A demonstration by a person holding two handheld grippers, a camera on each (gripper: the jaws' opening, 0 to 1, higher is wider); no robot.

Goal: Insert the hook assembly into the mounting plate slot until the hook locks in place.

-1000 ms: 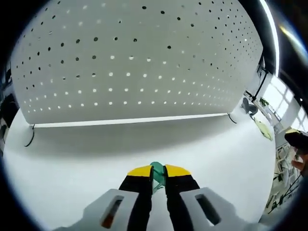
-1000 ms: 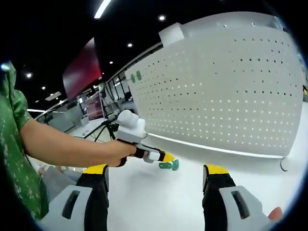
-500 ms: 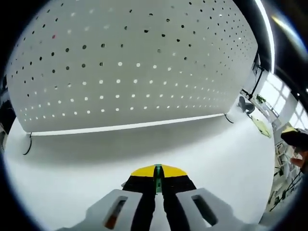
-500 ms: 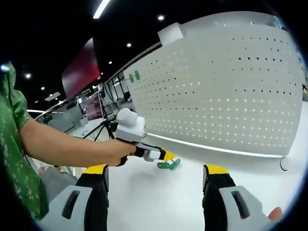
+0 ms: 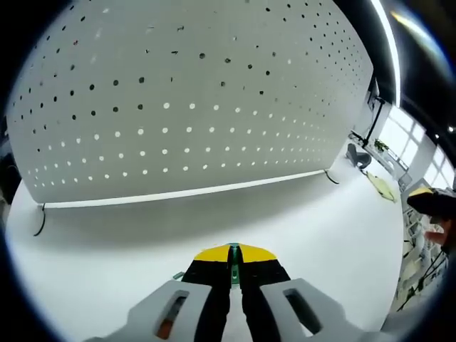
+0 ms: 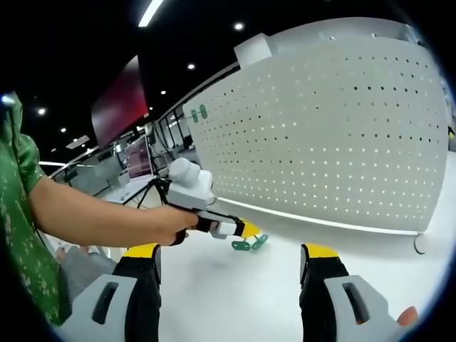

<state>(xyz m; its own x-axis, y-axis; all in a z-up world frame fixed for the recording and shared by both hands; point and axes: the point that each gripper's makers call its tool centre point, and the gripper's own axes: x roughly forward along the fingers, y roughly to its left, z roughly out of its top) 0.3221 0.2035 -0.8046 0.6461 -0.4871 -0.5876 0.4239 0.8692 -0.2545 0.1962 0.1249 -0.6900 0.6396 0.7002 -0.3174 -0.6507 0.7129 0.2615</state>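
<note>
A white perforated mounting plate (image 5: pixel 192 107) stands upright at the back of the white table (image 5: pixel 335 235); in the right gripper view the plate (image 6: pixel 335 135) stretches across the right side. My left gripper (image 5: pixel 233 255) is shut on a green hook assembly (image 5: pixel 233 258), of which a thin sliver shows between the yellow tips. Seen from the right gripper view, the left gripper (image 6: pixel 248 231) holds the green hook (image 6: pixel 249 242) just above the table, short of the plate. My right gripper (image 6: pixel 229 253) stands open with nothing between its yellow-tipped fingers.
A person's arm (image 6: pixel 100 217) in a green sleeve (image 6: pixel 18 214) reaches in from the left. Two green hooks (image 6: pixel 200 112) hang near the plate's upper left corner. A dark cable (image 5: pixel 39 221) lies at the plate's left foot. Office furniture stands beyond the table.
The hook has turned edge-on in my left gripper, and its jaws now stand closer together. The left gripper has edged nearer the plate. My right gripper stays still.
</note>
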